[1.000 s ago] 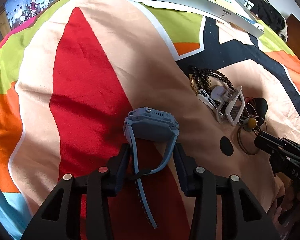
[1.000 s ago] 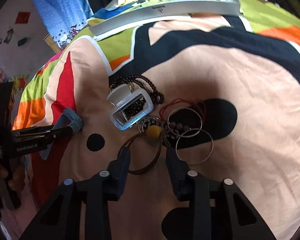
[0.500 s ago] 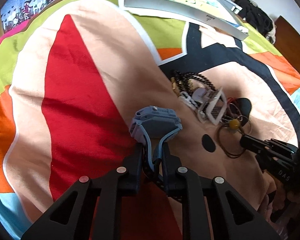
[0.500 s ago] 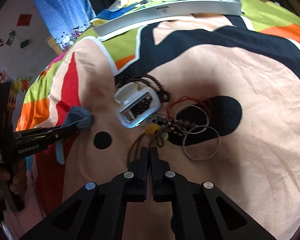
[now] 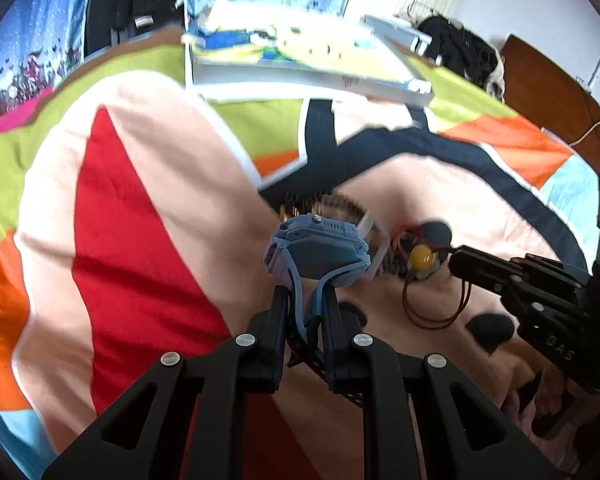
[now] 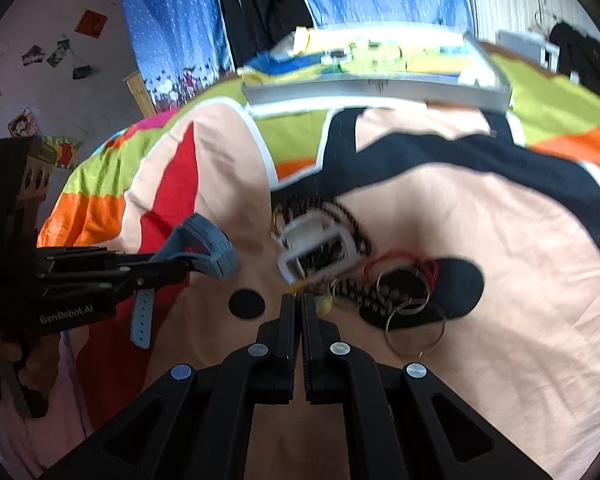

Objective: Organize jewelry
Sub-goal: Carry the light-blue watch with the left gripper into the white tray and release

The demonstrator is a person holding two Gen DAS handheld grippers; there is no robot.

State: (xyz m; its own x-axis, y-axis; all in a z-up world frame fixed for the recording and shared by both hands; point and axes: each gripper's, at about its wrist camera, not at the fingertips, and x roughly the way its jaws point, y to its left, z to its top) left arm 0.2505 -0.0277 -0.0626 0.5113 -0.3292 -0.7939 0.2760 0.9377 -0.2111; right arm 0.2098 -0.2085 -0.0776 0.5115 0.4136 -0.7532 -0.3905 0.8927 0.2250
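My left gripper (image 5: 306, 304) is shut on the strap of a blue watch (image 5: 320, 250) and holds it above the bedspread; it also shows in the right wrist view (image 6: 204, 250). My right gripper (image 6: 298, 304) is shut on a brown cord necklace with a yellow bead (image 5: 420, 258), lifted off the cloth; the cord loop (image 5: 432, 312) hangs below. On the bed lies a pile: a white buckle (image 6: 320, 250), black bead strands (image 6: 352, 220), silver rings (image 6: 416, 330) and a red cord (image 6: 400, 258).
A colourful bedspread (image 5: 140, 220) covers the bed. A flat grey tray with a cartoon print (image 6: 380, 76) lies at the far edge. Dark clothes (image 5: 456, 52) and a wooden board (image 5: 548, 92) are at the back right.
Both grippers have closed and risen: the left lifted the blue watch by its strap, the right pulled the yellow-bead cord up from the pile.
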